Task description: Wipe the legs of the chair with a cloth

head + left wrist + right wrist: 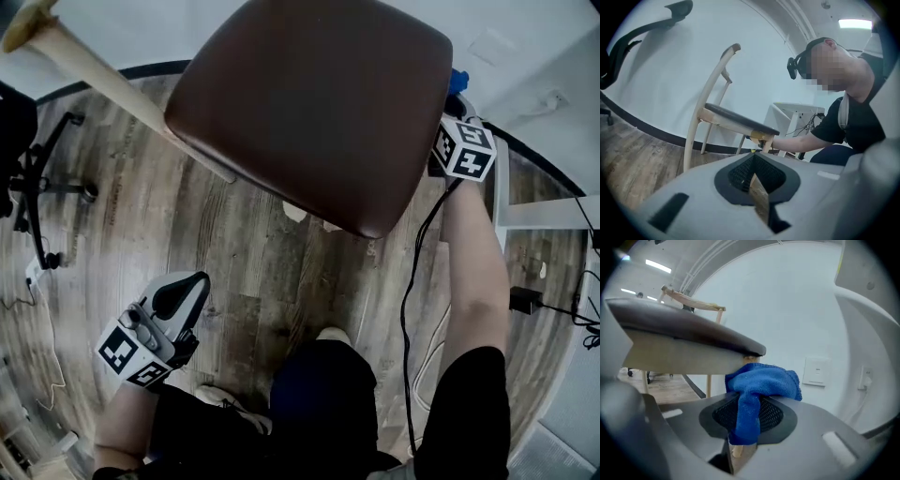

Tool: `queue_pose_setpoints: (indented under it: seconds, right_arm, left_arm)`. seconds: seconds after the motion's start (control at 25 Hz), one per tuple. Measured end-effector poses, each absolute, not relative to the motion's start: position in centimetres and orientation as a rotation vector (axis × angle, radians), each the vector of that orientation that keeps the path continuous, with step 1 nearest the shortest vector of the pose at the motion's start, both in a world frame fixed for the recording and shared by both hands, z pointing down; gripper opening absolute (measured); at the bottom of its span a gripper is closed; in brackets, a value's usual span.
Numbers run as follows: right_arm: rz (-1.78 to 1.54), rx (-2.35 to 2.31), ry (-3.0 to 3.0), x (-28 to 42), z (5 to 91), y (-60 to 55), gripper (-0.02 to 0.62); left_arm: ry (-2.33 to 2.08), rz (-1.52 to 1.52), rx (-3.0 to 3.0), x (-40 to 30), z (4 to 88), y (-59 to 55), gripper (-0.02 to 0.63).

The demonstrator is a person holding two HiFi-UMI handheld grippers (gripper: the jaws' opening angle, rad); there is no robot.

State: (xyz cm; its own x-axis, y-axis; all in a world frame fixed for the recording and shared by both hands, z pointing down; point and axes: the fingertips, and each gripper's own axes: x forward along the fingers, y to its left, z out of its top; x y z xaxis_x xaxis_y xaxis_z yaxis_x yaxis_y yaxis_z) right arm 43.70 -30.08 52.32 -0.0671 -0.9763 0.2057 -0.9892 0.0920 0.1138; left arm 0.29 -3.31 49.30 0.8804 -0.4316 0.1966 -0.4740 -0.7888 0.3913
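A wooden chair with a dark brown seat [314,103] fills the top of the head view, its pale backrest rail [84,66] at the upper left. My right gripper [457,94] is at the seat's right corner, shut on a blue cloth [761,385]. The cloth bunches against the top of a pale leg [751,359] just under the seat edge [679,333]. My left gripper [183,292] hangs low at the left, away from the chair, jaws together with nothing in them. The left gripper view shows the whole chair [736,121] from the side, with its front leg [692,140].
A black office-chair base [42,183] stands at the far left. A white table frame [544,211] is at the right, with cables and a power adapter [523,300] on the wooden floor. A wall switch [816,371] is behind the cloth. The person's shoes [333,335] are below the seat.
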Motion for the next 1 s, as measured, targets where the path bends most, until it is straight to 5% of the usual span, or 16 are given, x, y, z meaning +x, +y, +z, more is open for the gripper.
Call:
queue_pose_setpoints:
  seconds: [0.68, 1.0]
  right_arm:
    - [-0.196, 2.006, -2.144, 39.9, 36.1, -18.7, 0.101]
    - [0.018, 2.058, -2.306, 35.4, 26.5, -13.4, 0.101]
  left_arm:
    - [-0.528, 0.048, 2.726, -1.2, 46.7, -2.0, 0.008]
    - [-0.642, 0.039, 2.61, -1.7, 37.3, -1.1, 0.008]
